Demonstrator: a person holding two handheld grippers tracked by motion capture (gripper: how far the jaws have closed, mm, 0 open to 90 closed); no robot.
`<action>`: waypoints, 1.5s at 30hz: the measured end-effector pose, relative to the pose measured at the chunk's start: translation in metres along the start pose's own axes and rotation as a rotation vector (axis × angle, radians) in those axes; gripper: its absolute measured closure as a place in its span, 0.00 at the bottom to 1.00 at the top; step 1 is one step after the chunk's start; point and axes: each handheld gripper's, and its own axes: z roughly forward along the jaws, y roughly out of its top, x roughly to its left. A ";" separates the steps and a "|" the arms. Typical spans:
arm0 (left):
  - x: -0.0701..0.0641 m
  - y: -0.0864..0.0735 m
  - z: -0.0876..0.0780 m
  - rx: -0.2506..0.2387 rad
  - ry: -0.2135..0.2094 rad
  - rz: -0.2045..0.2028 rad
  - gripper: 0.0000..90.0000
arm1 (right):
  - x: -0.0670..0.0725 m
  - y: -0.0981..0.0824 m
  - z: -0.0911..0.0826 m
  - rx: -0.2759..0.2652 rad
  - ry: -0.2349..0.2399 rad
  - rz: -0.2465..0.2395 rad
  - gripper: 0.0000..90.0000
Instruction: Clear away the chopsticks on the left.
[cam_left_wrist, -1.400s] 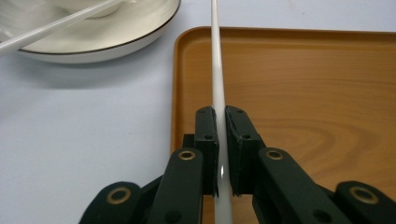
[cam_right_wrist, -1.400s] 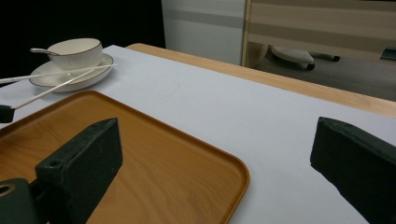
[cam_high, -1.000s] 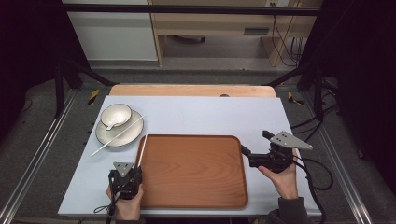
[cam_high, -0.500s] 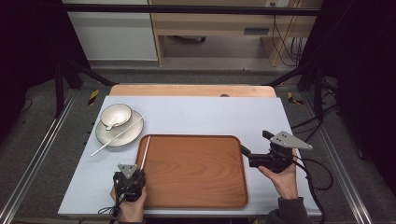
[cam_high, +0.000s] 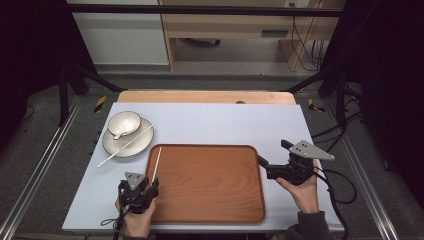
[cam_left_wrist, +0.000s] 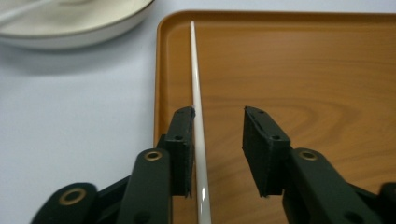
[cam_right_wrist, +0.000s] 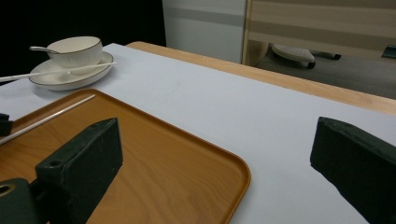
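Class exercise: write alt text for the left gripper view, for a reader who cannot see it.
A white chopstick lies along the left edge of a brown wooden tray, between the open black jaws of the left hand-held gripper, close against the left jaw. A pale plate sits on the table beyond, at upper left.

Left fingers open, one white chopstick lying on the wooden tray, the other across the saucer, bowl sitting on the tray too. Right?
Not the bowl: in the high view it sits on the saucer, on the table left of the wooden tray. The rest holds.
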 end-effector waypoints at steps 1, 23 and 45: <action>0.005 0.009 -0.003 0.006 -0.045 0.015 0.65 | 0.000 0.000 0.000 -0.001 0.000 -0.002 0.03; 0.085 0.068 0.005 -0.062 -0.305 0.290 0.25 | 0.001 0.001 0.000 0.002 0.003 -0.002 0.03; 0.161 0.074 0.066 0.033 -0.192 0.285 0.32 | 0.002 -0.001 0.005 0.019 -0.001 -0.009 0.03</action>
